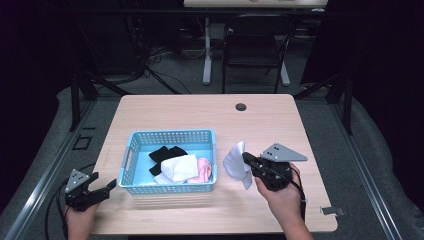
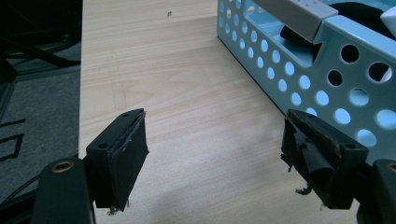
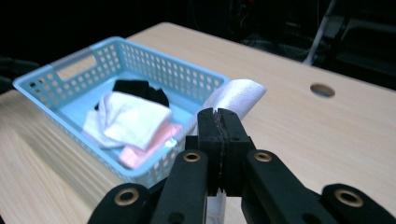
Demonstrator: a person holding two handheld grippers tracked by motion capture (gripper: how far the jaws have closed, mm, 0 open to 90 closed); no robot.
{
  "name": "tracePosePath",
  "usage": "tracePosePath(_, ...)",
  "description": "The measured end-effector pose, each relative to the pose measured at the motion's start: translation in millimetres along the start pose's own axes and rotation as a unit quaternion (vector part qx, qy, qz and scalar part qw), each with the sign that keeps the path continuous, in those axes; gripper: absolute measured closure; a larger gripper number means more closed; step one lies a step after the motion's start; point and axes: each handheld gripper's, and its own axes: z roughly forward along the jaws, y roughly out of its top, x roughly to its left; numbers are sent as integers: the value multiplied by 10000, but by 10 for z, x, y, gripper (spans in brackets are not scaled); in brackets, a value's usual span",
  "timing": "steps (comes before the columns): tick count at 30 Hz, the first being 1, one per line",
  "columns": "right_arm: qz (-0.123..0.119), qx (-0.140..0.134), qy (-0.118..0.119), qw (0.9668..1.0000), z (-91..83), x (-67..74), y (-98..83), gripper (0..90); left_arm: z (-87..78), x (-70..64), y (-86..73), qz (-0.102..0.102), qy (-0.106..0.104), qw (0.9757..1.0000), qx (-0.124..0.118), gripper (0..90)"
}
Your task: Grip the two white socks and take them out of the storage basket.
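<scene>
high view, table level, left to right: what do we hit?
Left gripper, open → blue basket → black cloth → white folded cloth → pink cloth → white cloth held by the right gripper, shut on it.

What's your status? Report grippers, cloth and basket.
Right gripper shut on white cloth, held beside blue basket. Left gripper open, empty, at basket's left. Basket holds black, white, pink cloths. Nothing in the way.

Overhead and tool-mounted views, basket shared
</scene>
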Motion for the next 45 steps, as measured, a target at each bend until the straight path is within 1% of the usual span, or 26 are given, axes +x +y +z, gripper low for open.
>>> tracePosePath(2,59,96,-11,9999,52,-30,-99,891,-1,0,-1,-2,1,10000,1,223)
tracePosePath(3,59,96,-11,9999,52,-30,-99,891,-1,0,-1,-2,1,10000,1,223)
tracePosePath(4,127,183,-45,9997,106,-68,-197,891,-1,0,-1,-1,0,10000,2,223)
tracePosePath(5,127,183,-45,9997,106,-68,-197,891,-1,0,-1,-1,0,10000,2,223)
tracePosePath(7,259,302,-95,9992,192,-164,-356,891,-2,0,-1,0,1,10000,0,223)
tracePosePath(8,259,302,-95,9992,192,-164,-356,891,-2,0,-1,0,1,10000,0,223)
tracePosePath(9,330,321,-153,9988,249,-242,-470,890,-1,2,-2,-3,2,10000,1,223)
tracePosePath(10,372,379,-252,9983,274,-288,-526,890,-1,2,-2,-3,2,10000,1,223)
tracePosePath(11,372,379,-252,9983,274,-288,-526,890,-1,3,-2,-2,1,10000,6,223)
tracePosePath(13,606,465,-418,9962,328,-417,-693,890,1,2,-2,5,1,10000,8,223)
tracePosePath(15,729,481,-503,9949,340,-490,-772,890,5,2,-1,4,-3,10000,9,223)
tracePosePath(19,892,509,-643,9926,326,-620,-841,889,2,2,0,8,-6,10000,7,223)
tracePosePath(20,892,509,-643,9926,326,-620,-841,889,2,2,0,8,-6,10000,7,223)
tracePosePath(21,1039,539,-693,9907,327,-678,-886,889,1,1,0,9,-6,10000,5,223)
tracePosePath(23,1084,575,-708,9899,331,-705,-910,889,0,1,1,12,-4,10000,3,223)
tracePosePath(25,1232,657,-776,9872,352,-772,-978,887,0,2,1,4,-5,10000,-2,223)
tracePosePath(28,1375,736,-782,9847,373,-835,-1031,879,1,4,1,0,-8,10000,0,223)
tracePosePath(33,1476,828,-799,9823,395,-895,-1076,849,1,2,1,5,-5,10000,2,223)
tracePosePath(34,1546,883,-805,9807,407,-920,-1099,768,1,4,0,0,-7,10000,3,223)
tracePosePath(36,1598,924,-801,9796,424,-934,-1126,662,2,4,-1,-5,-13,10000,-9,223)
tracePosePath(37,1598,924,-801,9796,424,-934,-1126,662,2,4,-1,-5,-13,10000,-9,223)
tracePosePath(38,1595,914,-870,9791,430,-935,-1135,596,1,3,0,0,-9,10000,2,223)
tracePosePath(40,1374,902,-1096,9803,440,-935,-1127,493,1,2,0,6,-8,10000,5,223)
tracePosePath(41,1374,902,-1096,9803,440,-935,-1127,493,1,1,0,2,-8,10000,2,223)
tracePosePath(42,1270,871,-1231,9804,434,-924,-1109,461,0,2,0,2,-7,10000,-2,223)
tracePosePath(45,1209,882,-1267,9806,433,-916,-1093,448,2,4,-1,-7,-14,10000,-12,223)
